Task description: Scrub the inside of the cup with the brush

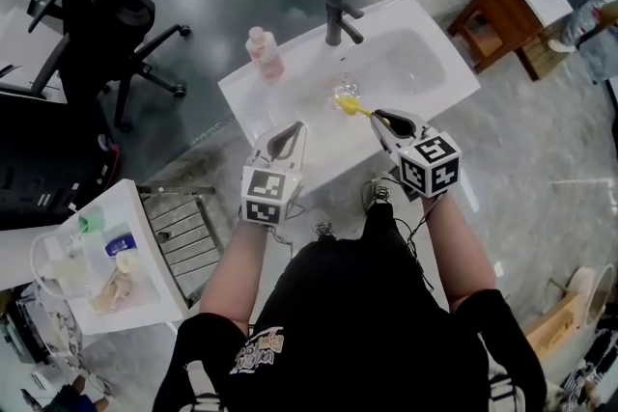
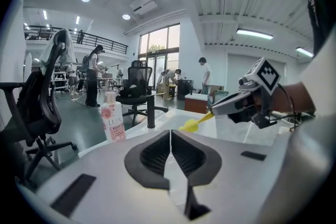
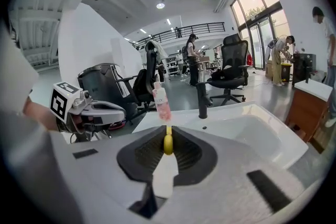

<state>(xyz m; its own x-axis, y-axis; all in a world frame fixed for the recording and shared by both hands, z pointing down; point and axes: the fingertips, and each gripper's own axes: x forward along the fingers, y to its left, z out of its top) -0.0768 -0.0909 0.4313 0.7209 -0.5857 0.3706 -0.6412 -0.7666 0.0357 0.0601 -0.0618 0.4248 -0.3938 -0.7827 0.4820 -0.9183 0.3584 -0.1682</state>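
Observation:
A clear glass cup (image 1: 343,89) stands in the white sink (image 1: 430,63) near its front rim. My right gripper (image 1: 378,117) is shut on the handle of a yellow brush (image 1: 351,104), whose head reaches the cup's near side; whether it is inside the cup I cannot tell. In the right gripper view the yellow brush handle (image 3: 168,145) sits pinched between the dark pads of the right gripper (image 3: 168,135). My left gripper (image 1: 289,134) hovers over the sink's front left edge, left of the cup. The left gripper (image 2: 170,134) is shut with nothing held.
A pink soap bottle (image 1: 263,51) stands at the sink's back left and a dark faucet (image 1: 339,20) at the back middle. A wooden cabinet (image 1: 502,10) is at the right, a black office chair (image 1: 101,19) at the left, and a white cart (image 1: 145,207) with bottles at the lower left.

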